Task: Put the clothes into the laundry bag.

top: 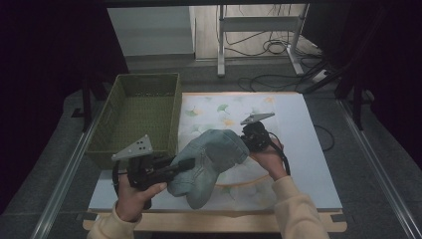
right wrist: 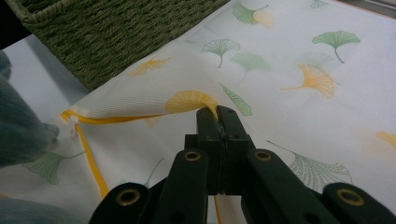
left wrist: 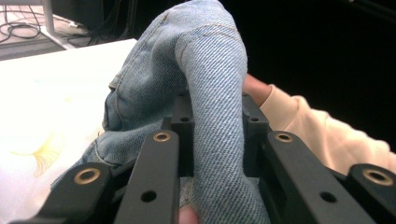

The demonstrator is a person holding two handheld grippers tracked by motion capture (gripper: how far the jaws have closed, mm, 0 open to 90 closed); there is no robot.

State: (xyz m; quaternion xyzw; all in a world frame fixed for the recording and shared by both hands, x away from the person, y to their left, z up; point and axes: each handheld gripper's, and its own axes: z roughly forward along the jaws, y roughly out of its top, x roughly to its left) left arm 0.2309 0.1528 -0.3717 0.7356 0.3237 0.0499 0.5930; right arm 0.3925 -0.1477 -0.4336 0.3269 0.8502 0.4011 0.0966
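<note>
A folded pair of light blue jeans (top: 214, 154) lies bunched on a white cloth bag (top: 219, 109) printed with green and yellow ginkgo leaves. My left gripper (top: 186, 163) comes in from the left, shut on a thick fold of the denim (left wrist: 215, 93) that rises between its jaws (left wrist: 217, 121). My right gripper (top: 247, 142) sits just right of the jeans. It is shut (right wrist: 217, 114) on the bag's yellow-trimmed edge (right wrist: 191, 100) and lifts that layer a little. A white zipper pull (right wrist: 72, 123) hangs on the trim, and the denim (right wrist: 18, 126) shows at the left.
A green woven basket (top: 142, 114) stands left of the bag, its wall close by (right wrist: 116, 37). The pale table top (top: 308, 149) reaches out to the right. Beyond the table's far edge are a metal stand (top: 221, 45) and floor cables (top: 268, 47).
</note>
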